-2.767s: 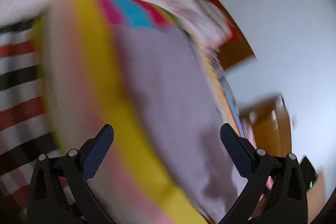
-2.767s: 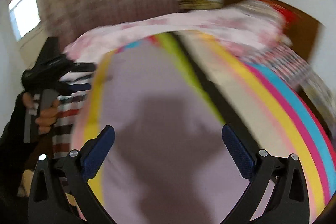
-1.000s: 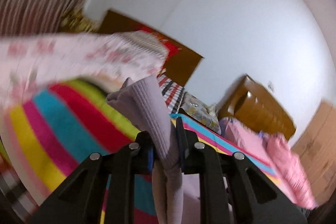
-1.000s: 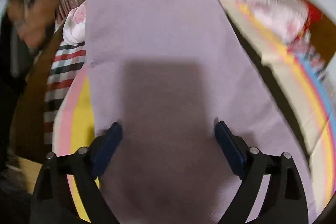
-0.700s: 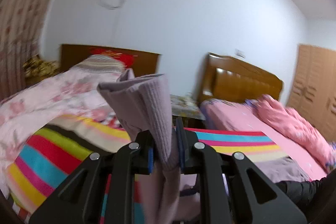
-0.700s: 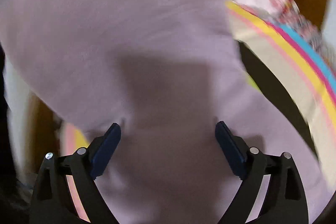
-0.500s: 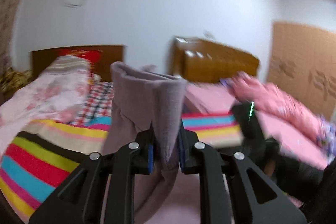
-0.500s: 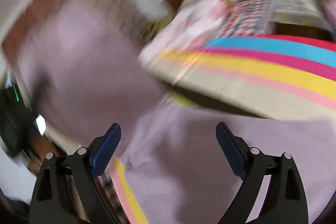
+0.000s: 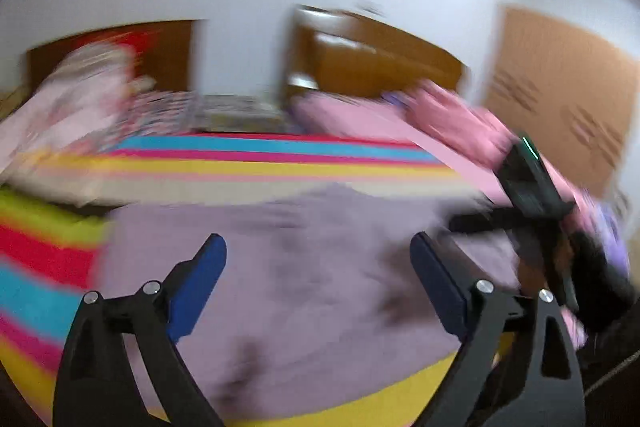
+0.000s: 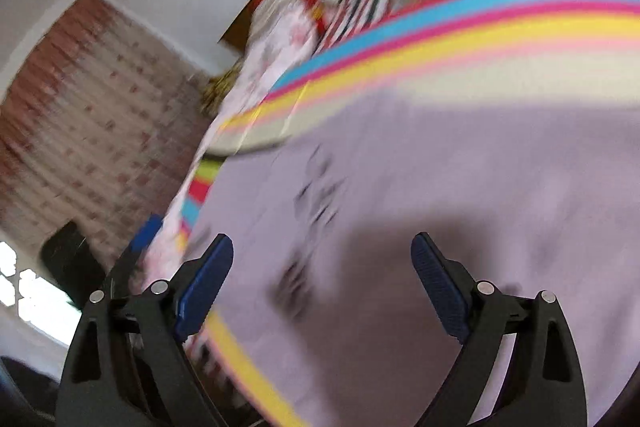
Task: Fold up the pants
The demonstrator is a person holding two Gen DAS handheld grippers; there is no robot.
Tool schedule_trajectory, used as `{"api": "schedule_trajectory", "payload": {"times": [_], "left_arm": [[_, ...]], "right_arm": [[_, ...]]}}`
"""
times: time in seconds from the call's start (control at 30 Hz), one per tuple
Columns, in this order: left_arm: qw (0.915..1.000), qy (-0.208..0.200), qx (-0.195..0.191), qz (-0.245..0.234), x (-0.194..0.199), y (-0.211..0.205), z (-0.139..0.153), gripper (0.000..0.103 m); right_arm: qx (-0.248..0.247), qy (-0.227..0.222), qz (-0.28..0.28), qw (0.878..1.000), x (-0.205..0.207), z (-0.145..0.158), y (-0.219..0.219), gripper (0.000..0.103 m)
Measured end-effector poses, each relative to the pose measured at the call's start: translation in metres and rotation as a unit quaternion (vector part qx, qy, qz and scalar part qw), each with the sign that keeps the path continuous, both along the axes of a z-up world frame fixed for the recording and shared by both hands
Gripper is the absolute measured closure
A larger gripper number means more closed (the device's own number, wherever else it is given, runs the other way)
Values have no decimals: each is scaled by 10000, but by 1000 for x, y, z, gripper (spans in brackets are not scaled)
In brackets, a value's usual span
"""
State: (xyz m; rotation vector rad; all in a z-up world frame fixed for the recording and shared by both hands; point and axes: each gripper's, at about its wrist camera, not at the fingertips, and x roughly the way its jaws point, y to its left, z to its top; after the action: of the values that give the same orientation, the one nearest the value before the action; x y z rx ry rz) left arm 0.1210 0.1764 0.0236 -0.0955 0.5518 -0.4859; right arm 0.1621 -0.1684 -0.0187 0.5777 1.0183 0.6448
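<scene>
The lilac pants (image 9: 304, 267) lie spread on the rainbow-striped bed cover (image 9: 240, 163). My left gripper (image 9: 318, 267) is open and empty, hovering just above the pants. In the right wrist view the pants (image 10: 460, 187) fill the lower right of the frame. My right gripper (image 10: 322, 263) is open and empty above them. The right gripper and the hand holding it also show in the left wrist view (image 9: 532, 195), at the pants' right end. Both views are motion-blurred.
A floral pink quilt (image 9: 72, 95) is bunched at the far left of the bed. A second bed with pink bedding (image 9: 440, 115) and a wooden headboard (image 9: 372, 59) stands behind. A patterned curtain (image 10: 80, 107) hangs at the left in the right wrist view.
My left gripper was shut on a fold of the pants and held it up; it has opened and the pants now lie flat. My right gripper stayed open and swung over the cloth.
</scene>
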Motion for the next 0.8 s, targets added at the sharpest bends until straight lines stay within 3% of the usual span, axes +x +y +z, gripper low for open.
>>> {"api": "schedule_trajectory", "payload": {"times": [0.07,0.13,0.23,0.47,0.57,0.7,0.77,0.8], "left_arm": [[9969,231,-74,750,-2,42,-7,10],[9885,505,-104,1419,-11,80,-21,10],[9817,674,-143,1773,-29,110,-39,10],[9835,822,115,1606,-27,96,-79,10],[9846,857,248,1506,-16,92,-95,10],[9854,879,58,1454,-20,98,-100,10],[9852,824,72,1502,-23,104,-99,10],[9849,822,50,1524,-24,107,-100,10]], "right_arm": [[-100,302,346,9989,-4,-10,21,19],[-222,476,617,9967,-9,-16,38,24],[-661,419,810,9936,-7,-15,61,24],[-1246,710,952,9851,7,-9,93,24],[-1016,1013,1031,9843,4,-12,91,24],[-769,1248,844,9856,11,-12,91,24],[-502,1334,683,9874,14,-15,84,26],[-432,1355,616,9879,14,-17,80,33]]}}
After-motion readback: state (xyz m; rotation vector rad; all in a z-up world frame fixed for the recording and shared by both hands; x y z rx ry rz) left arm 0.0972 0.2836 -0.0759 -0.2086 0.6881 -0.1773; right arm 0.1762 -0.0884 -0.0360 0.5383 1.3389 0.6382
